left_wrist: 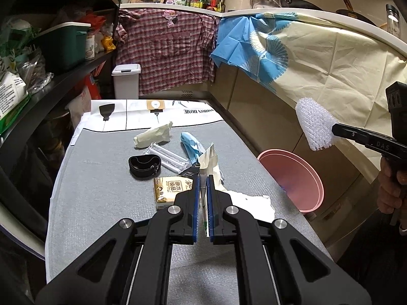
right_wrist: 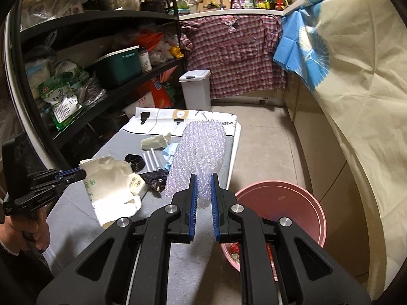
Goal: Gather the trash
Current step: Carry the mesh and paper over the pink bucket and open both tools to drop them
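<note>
On the grey table (left_wrist: pixel 101 203) trash is lying in a loose cluster, and going left to right in the left wrist view it is showing: one black curved band (left_wrist: pixel 144 165), one small yellow-brown tissue pack (left_wrist: pixel 170 192), one crumpled cream wrapper (left_wrist: pixel 154 136) farther back, one clear plastic sleeve (left_wrist: pixel 168 158) holding white sticks, one blue face mask (left_wrist: pixel 192 146), and one dark crinkled wrapper (left_wrist: pixel 189 171) just behind the gripper tips.

The left gripper (left_wrist: pixel 203 193) is pinching one torn cream paper package (left_wrist: pixel 209 162) with green print; its blue pads are pressed against the paper, which is standing up between them with a torn white flap trailing to the right. In the right wrist view this same package (right_wrist: pixel 109 188) is looking crumpled and open, hanging off the tips at the left edge above the table.

The right gripper (right_wrist: pixel 203 190) is clamping one roll of clear bubble wrap (right_wrist: pixel 203 150), its jaws nearly together on the lower end, the dimpled roll sticking out ahead above the table's right edge. In the left wrist view that roll (left_wrist: pixel 315 124) is appearing white and bristly, held up at the right, over the floor beside the table.

One pink bucket (right_wrist: pixel 300 203) is sitting on the floor just right of the table, with red scraps showing inside. One white lidded bin (right_wrist: pixel 195 89) is standing beyond the table's far end
</note>
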Available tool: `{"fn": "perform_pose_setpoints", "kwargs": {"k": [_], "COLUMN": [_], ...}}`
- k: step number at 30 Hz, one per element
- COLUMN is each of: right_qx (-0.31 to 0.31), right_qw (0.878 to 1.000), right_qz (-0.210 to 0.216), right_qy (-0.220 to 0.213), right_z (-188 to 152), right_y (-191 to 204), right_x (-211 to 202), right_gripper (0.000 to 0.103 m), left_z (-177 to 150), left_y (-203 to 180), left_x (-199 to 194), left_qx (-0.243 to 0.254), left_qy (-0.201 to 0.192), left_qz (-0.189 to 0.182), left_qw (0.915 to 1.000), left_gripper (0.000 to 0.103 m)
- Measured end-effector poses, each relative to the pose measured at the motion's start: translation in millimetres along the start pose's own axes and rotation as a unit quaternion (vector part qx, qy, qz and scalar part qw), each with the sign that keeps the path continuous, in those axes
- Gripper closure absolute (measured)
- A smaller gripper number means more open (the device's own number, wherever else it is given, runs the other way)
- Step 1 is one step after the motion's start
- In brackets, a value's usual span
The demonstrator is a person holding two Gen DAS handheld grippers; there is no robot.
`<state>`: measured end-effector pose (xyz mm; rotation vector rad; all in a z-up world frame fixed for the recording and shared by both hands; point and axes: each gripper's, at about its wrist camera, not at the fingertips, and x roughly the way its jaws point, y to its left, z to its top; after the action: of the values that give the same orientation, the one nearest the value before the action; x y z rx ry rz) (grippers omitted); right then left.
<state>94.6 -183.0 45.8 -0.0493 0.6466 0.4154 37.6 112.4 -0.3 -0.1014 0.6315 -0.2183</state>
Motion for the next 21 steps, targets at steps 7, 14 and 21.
{"fn": "perform_pose_setpoints", "kwargs": {"k": [7,14,21], "right_qx": [0.021,0.064,0.107], "right_qw": [1.000,0.997,0.992], "right_qz": [-0.021,-0.043,-0.071], "right_qy": [-0.006,-0.016,0.000], "right_z": [-3,0,-2], "right_y": [-29,-64,-93], "right_x": [-7,-17,-13], "right_gripper": [0.092,0.092,0.092], "left_z": [6,17,23], "left_y": [-13,-47,-86], "left_x": [1,10,33], "left_qx": [0.003,0.014,0.021], "left_qy": [-0.005,-0.006,-0.002], "left_qz": [0.003,-0.013,-0.038], "left_qw": [1.0000,0.9998,0.9990], "left_gripper": [0.098,0.098,0.098]}}
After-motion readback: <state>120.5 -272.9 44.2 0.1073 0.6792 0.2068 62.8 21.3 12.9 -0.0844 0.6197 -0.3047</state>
